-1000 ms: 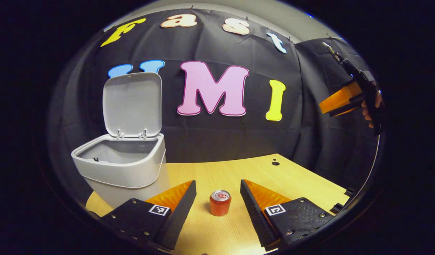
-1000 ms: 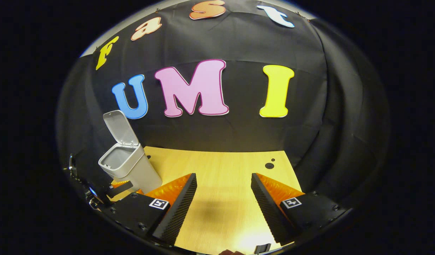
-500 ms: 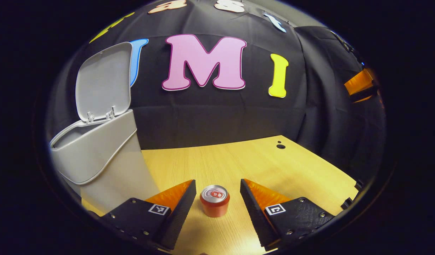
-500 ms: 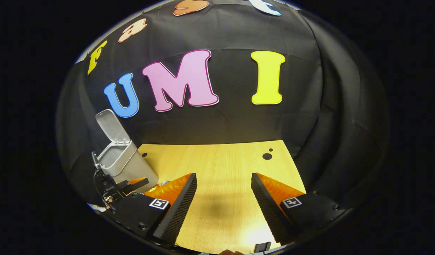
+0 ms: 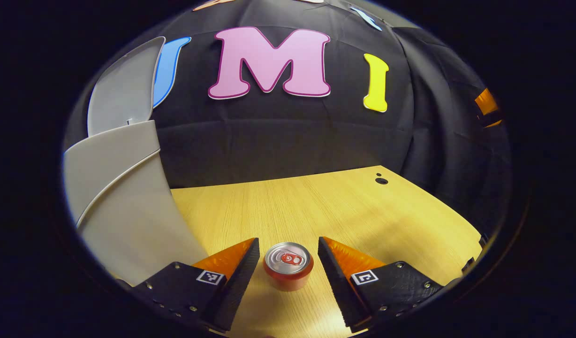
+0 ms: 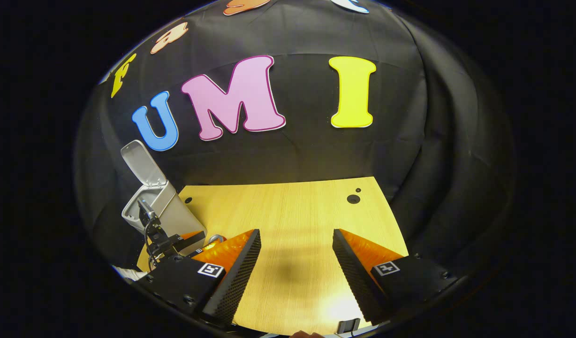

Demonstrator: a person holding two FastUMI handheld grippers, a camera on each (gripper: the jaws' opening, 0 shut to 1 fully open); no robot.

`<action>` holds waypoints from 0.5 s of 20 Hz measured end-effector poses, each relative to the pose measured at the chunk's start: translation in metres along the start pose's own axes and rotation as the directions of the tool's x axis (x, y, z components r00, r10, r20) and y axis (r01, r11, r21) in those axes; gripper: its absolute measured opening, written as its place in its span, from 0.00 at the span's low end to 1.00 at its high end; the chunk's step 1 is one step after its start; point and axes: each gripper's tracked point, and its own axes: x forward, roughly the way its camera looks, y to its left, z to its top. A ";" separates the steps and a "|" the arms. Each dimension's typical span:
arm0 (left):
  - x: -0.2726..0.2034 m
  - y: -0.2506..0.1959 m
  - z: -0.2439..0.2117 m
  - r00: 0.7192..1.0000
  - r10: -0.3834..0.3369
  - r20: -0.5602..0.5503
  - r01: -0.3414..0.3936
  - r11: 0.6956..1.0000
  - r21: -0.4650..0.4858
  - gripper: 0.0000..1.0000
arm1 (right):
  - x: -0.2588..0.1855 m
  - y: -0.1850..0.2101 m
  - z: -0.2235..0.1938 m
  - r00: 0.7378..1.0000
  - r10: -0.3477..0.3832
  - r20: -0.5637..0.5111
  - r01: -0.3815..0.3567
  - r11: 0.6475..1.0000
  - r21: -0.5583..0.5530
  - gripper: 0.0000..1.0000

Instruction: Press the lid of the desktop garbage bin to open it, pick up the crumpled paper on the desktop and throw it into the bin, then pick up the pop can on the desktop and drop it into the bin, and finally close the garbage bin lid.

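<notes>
A red pop can point(image 5: 288, 265) with a silver top stands upright on the wooden desktop point(image 5: 325, 206), right between the fingers of my left gripper point(image 5: 288, 263). The jaws are open with a small gap on each side of the can. The grey garbage bin point(image 5: 124, 202) rises close on the left with its lid point(image 5: 124, 91) tipped up. In the right gripper view my right gripper point(image 6: 292, 256) is open over bare wood, with nothing between its fingers. The bin point(image 6: 168, 213) and its raised lid point(image 6: 142, 162) stand at the left there, with the left gripper point(image 6: 185, 240) low beside it.
Black cloth walls close off the back and right of the desk. Two small dark holes point(image 6: 352, 198) mark the desktop's far right corner. The desk's right edge point(image 5: 471, 234) drops off near the cloth.
My left gripper has come down and forward, so the can now sits between its fingers and the bin looms larger on the left. The right gripper has drifted slightly and stays open.
</notes>
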 end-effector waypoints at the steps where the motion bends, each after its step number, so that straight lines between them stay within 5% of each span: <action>1: 0.003 0.000 -0.004 1.000 0.004 -0.008 -0.004 1.000 0.002 0.83 | 0.000 -0.001 -0.001 1.000 -0.001 -0.002 0.001 1.000 -0.001 0.99; 10: 0.017 -0.004 -0.024 0.998 0.009 -0.058 -0.008 1.000 0.018 0.84 | 0.009 -0.004 -0.013 0.999 -0.011 -0.034 0.011 1.000 -0.001 0.99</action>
